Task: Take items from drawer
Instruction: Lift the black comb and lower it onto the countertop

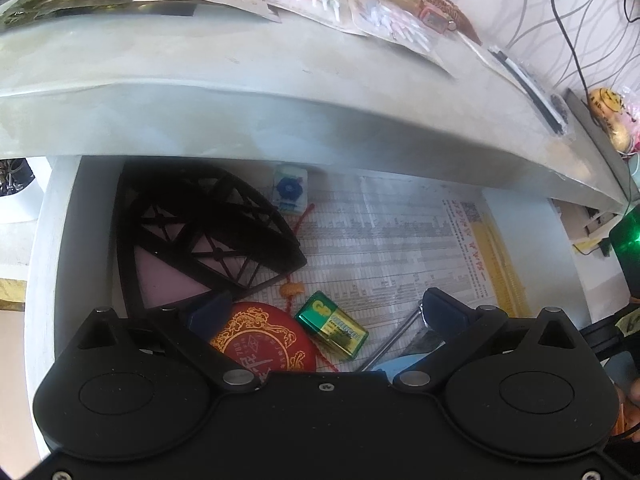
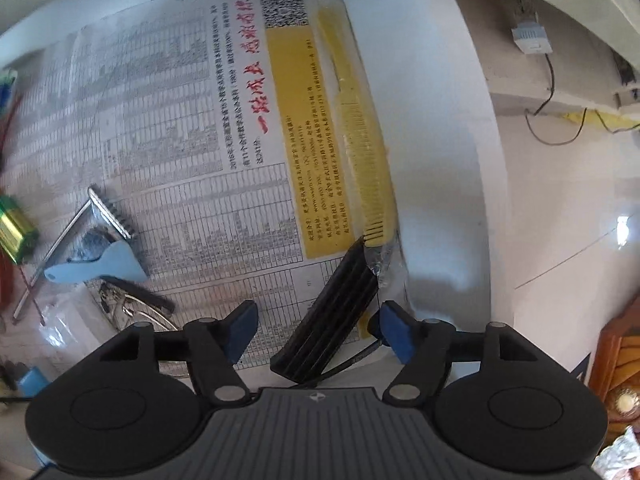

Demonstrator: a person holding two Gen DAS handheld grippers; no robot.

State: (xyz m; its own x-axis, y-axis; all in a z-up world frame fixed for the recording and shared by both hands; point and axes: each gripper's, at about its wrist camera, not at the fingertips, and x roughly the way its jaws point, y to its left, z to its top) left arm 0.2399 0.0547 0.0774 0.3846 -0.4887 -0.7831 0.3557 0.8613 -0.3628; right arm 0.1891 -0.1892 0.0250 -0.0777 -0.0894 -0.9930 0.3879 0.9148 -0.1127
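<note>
The white drawer [image 1: 60,216] stands open, lined with printed paper [image 1: 380,232]. My left gripper [image 1: 324,320] is open above a red round tin with gold dragons [image 1: 264,344] and a green 9V battery [image 1: 332,330]. A black lattice fan frame [image 1: 200,232] lies at the drawer's left. My right gripper [image 2: 318,334] is open, its blue pads either side of a black ribbed block [image 2: 328,320]. A yellow comb in a plastic sleeve [image 2: 360,132] lies beyond it. The battery also shows in the right wrist view [image 2: 16,232].
A light blue scraper [image 2: 96,268], a metal rod [image 2: 60,240], keys [image 2: 128,308] and a small blue-flower packet [image 1: 290,192] lie in the drawer. The tabletop [image 1: 240,72] above holds packets and a watch [image 1: 436,12]. Cables hang at the right [image 2: 548,92].
</note>
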